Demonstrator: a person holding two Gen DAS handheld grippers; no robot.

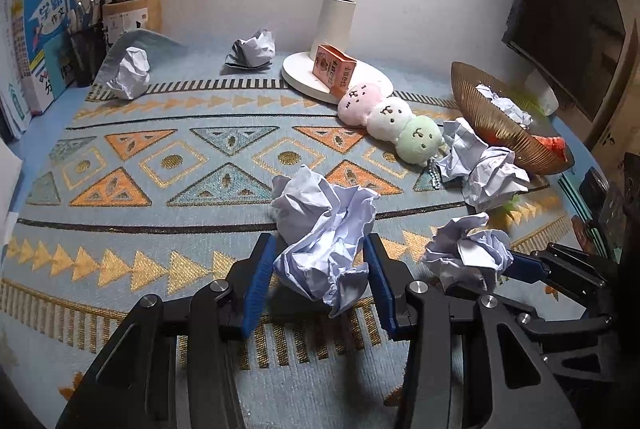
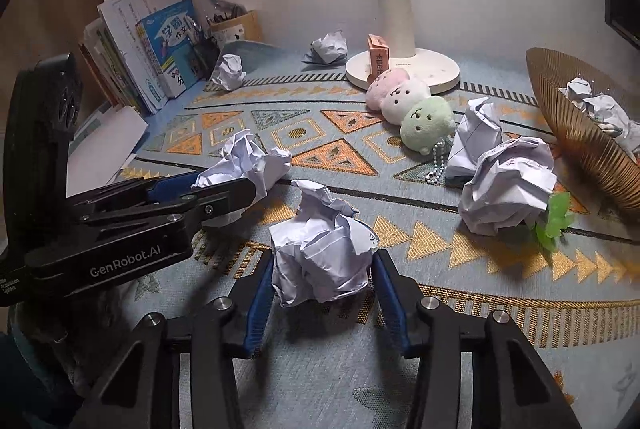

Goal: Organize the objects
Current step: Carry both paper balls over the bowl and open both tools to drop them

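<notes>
Both grippers are clamping crumpled paper on the patterned cloth [image 1: 160,261]: the left gripper [image 1: 318,281] is pinching one paper ball [image 1: 324,229], the right gripper [image 2: 322,293] another paper ball [image 2: 320,257], presumably for the ribbed gold bowl [image 2: 580,145] (already holding paper wads), well apart at right.

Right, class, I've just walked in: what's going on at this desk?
A person is tidying crumpled paper with two handheld grippers. The left gripper is shut on one paper ball, and the right gripper grips another ball; both sit low over the patterned mat. Some paper already lies in the gold bowl. More balls wait near the plush toy.
</notes>
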